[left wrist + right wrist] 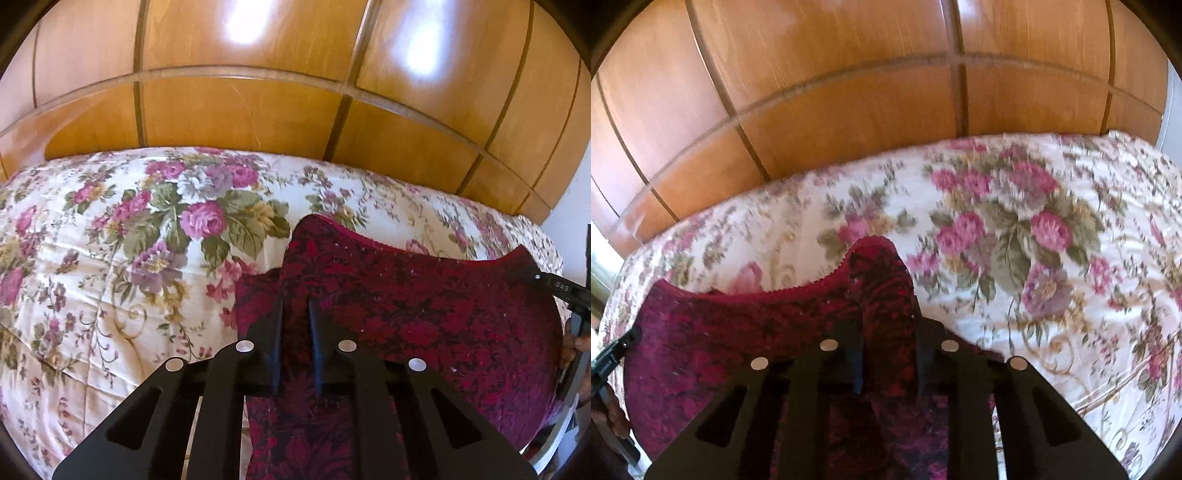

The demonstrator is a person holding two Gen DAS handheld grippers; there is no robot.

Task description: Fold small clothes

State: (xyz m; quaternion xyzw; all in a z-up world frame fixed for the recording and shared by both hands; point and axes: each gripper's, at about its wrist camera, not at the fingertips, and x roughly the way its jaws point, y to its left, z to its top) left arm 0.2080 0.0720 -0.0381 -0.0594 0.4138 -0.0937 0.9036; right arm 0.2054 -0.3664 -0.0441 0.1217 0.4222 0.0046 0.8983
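Observation:
A dark red garment with a black floral pattern [424, 314] hangs stretched between my two grippers above the bed. My left gripper [295, 306] is shut on its left top corner. My right gripper [886, 325] is shut on the other top corner of the garment [738, 332]. The top edge sags in a curve between the corners. The right gripper's black tip [561, 288] shows at the far right of the left wrist view, and the left gripper's tip [613, 354] at the far left of the right wrist view.
A floral quilt [110, 258] covers the bed beneath the garment; it also shows in the right wrist view [1052, 258]. A glossy wooden headboard [240, 110] rises behind the bed. A white wall strip [569, 221] lies at the right.

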